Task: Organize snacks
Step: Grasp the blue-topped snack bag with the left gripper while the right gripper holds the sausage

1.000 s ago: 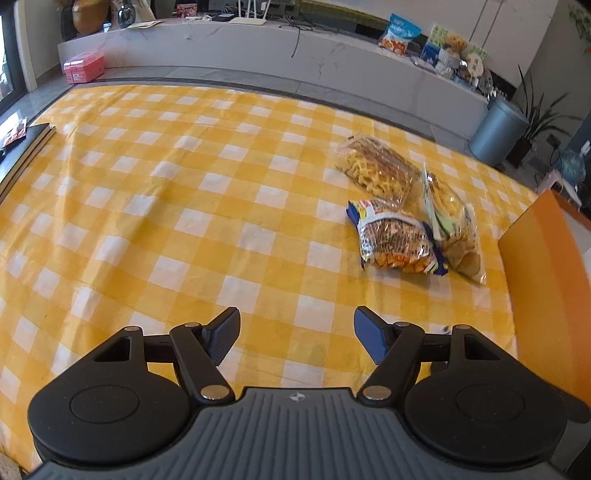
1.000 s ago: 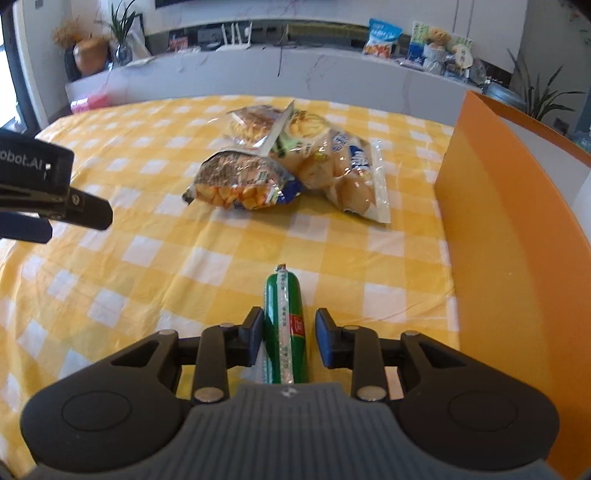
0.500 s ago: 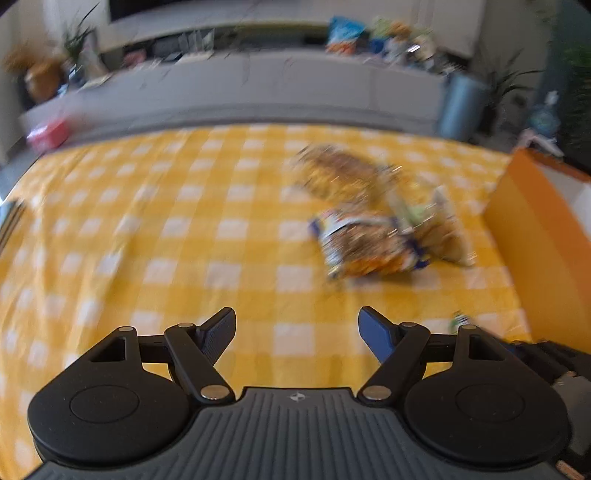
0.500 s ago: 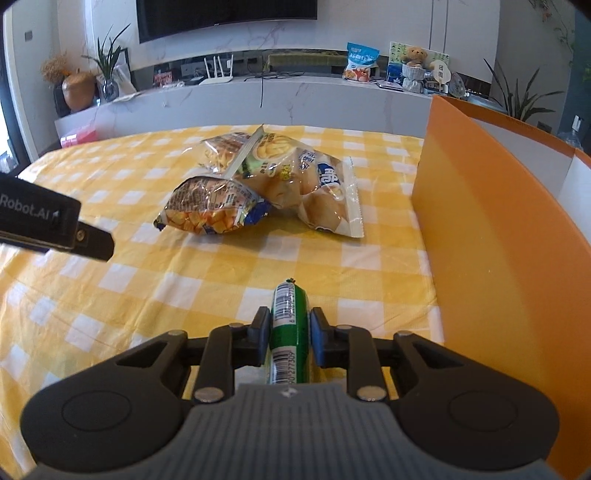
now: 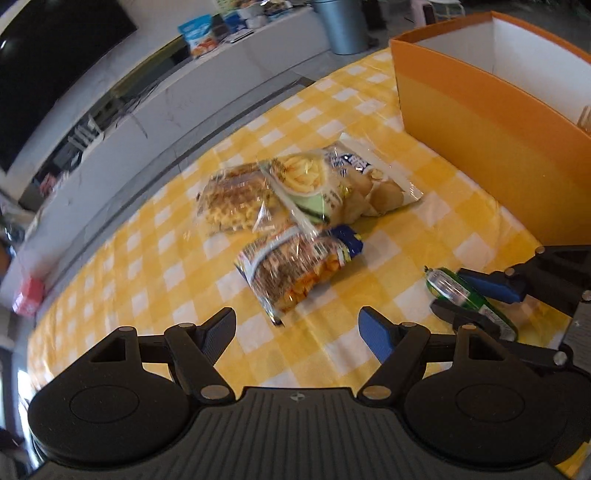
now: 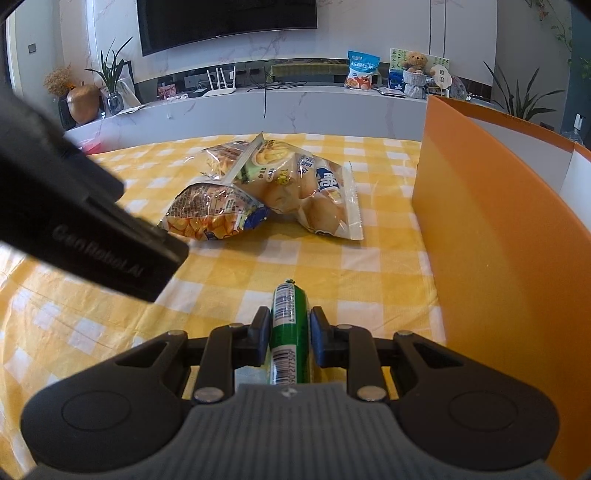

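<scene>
Three snack bags piled mid-cloth: chips bag [image 5: 299,271] nearest, waffle bag [image 5: 236,199] behind, bun bag [image 6: 314,184] leaning across both. Orange box [image 6: 491,236] walling off the right side. Green sausage [image 6: 290,332] clamped in right gripper [image 6: 288,334], above the cloth, long axis along the fingers, tip toward the bags. Left gripper [image 5: 297,328] spread wide, holding nothing, aimed at the chips bag. Yellow checked tablecloth [image 6: 369,266]; marble ledge, TV [image 6: 225,22], plants behind.

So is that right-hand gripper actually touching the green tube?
Touching. In the right wrist view the right gripper has both fingers pressed against the sides of the green tube, with no gap showing on either side.
</scene>
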